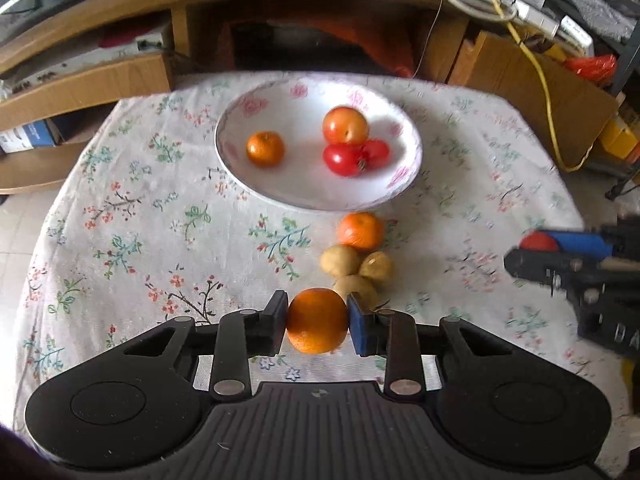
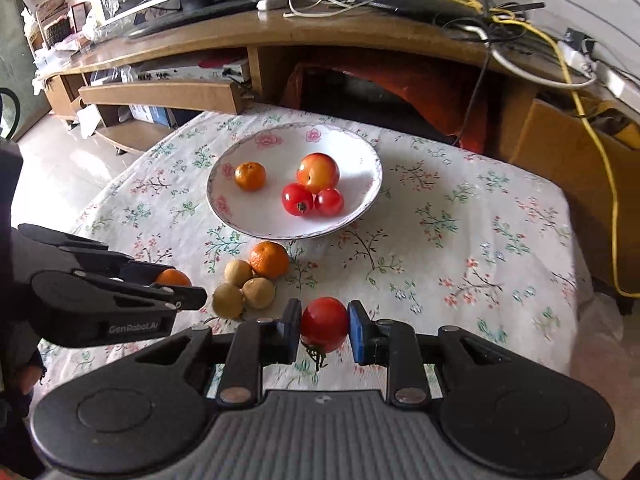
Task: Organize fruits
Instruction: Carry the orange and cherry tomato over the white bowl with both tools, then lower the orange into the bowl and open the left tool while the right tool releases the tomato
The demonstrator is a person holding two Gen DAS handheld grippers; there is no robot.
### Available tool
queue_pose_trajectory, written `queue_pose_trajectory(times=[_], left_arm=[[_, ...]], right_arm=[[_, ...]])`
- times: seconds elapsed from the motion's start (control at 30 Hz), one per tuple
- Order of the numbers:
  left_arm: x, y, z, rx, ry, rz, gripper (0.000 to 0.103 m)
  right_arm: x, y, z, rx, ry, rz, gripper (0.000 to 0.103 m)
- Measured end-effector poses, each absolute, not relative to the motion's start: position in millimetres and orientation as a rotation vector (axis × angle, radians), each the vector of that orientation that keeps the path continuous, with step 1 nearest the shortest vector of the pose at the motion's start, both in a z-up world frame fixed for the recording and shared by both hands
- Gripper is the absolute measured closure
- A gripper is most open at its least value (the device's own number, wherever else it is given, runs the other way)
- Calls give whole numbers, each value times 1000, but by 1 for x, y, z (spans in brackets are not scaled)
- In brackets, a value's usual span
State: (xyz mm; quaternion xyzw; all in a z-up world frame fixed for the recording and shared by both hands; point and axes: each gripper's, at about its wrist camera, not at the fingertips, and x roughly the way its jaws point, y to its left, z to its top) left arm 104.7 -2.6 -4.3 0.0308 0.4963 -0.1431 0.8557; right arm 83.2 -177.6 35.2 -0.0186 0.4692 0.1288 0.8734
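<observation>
My left gripper (image 1: 317,320) is shut on an orange (image 1: 317,320), held just above the flowered tablecloth. My right gripper (image 2: 324,328) is shut on a red tomato (image 2: 324,323), its green stalk hanging below. The right gripper shows at the right edge of the left wrist view, and the left gripper (image 2: 176,284) with its orange (image 2: 172,278) at the left of the right wrist view. Ahead stands a white flowered bowl (image 1: 248,184) holding a tangerine (image 1: 265,149), a peach-coloured fruit (image 1: 345,126) and two tomatoes (image 1: 344,159). Between bowl and grippers lie another tangerine (image 1: 360,231) and three small brown fruits (image 1: 340,260).
The round table (image 2: 460,220) has bare cloth to the left and right of the bowl. Behind it stands a low wooden TV unit (image 2: 168,96) with cables, a yellow cord (image 2: 600,160) and cardboard boxes (image 1: 532,92) at the right.
</observation>
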Motion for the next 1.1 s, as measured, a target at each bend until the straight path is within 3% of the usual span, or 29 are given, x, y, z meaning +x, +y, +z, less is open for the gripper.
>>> queue_pose_trajectory(times=[0.27,0.5,1.1], left_arm=[[102,-21,26,36,995,-355,63],[122,-15,26,-22,997,-350,63],[195,-25,2,-1,1028,-267,66]], right_arm=[[49,-191,67,-23,918,195,78],[81,-193,74,-21,910,177,78],[185,-167,15,31,957,235,78]])
